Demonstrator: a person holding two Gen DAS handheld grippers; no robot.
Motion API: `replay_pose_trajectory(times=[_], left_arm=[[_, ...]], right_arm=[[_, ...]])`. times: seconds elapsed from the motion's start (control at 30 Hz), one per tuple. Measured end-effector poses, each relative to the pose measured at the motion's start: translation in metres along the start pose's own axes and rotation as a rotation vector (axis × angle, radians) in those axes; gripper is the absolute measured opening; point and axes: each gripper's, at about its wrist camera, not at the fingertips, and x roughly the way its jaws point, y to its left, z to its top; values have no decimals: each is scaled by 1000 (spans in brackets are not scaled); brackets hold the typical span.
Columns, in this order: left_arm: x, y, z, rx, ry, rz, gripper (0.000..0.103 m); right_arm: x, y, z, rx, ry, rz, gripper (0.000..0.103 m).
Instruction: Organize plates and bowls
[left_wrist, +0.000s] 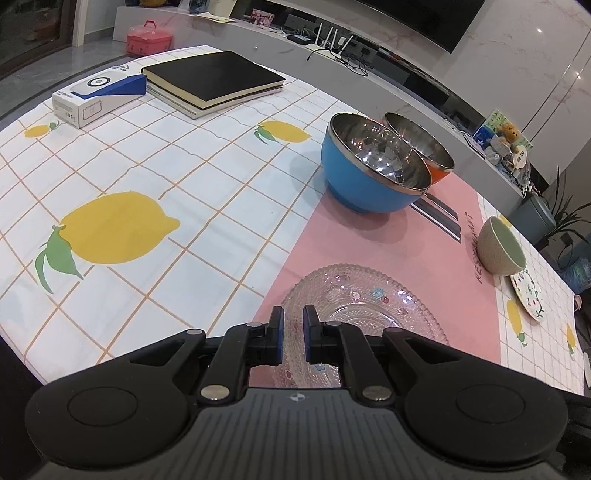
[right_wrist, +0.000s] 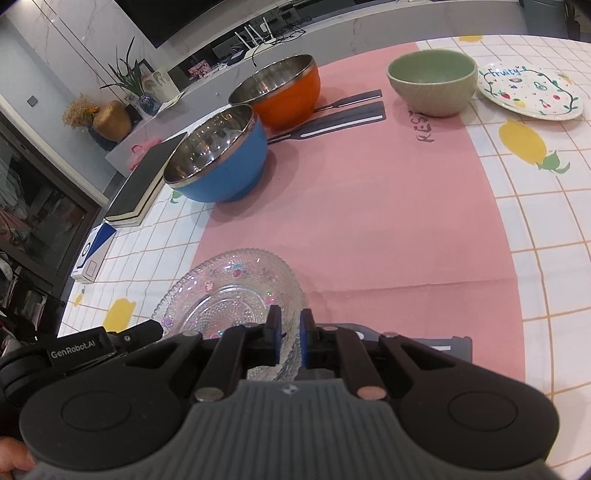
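Note:
A clear beaded glass plate (left_wrist: 369, 306) (right_wrist: 229, 295) lies at the near end of a pink mat (left_wrist: 369, 240) (right_wrist: 369, 221). My left gripper (left_wrist: 293, 325) is shut on its left rim, and my right gripper (right_wrist: 290, 328) is shut on its right rim. Farther back on the mat a blue steel-lined bowl (left_wrist: 369, 177) (right_wrist: 221, 158) stands against an orange one (left_wrist: 439, 177) (right_wrist: 291, 99). A green ceramic bowl (left_wrist: 498, 247) (right_wrist: 432, 88) sits at the mat's right edge, beside a white fruit-patterned plate (left_wrist: 528, 295) (right_wrist: 532, 96).
A lemon-print tablecloth (left_wrist: 147, 166) covers the table. Stacked black notebooks (left_wrist: 218, 81) (right_wrist: 136, 184) and a white-and-blue box (left_wrist: 96, 96) (right_wrist: 92, 254) lie at the far left. Behind the table runs a low shelf (left_wrist: 332, 48) with a router, and a pink case (left_wrist: 149, 37).

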Motion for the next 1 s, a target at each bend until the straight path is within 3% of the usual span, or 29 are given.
replay_pose_trajectory(times=[0.27, 0.47, 0.73, 0.87, 1.0], left_arm=[[1, -2, -1, -1, 2, 13, 12], [4, -8, -1, 39, 15, 73, 12], [4, -10, 0, 58, 24, 91, 12], [4, -13, 0, 75, 26, 104, 13], [5, -8, 0, 53, 57, 100, 25]], right_arm=[[2, 8, -1, -59, 12, -46, 9], [2, 7, -2, -62, 13, -49, 8], [3, 8, -3, -76, 8, -51, 8], [2, 9, -3, -76, 12, -51, 13], [-4, 4, -1, -58, 5, -51, 31]])
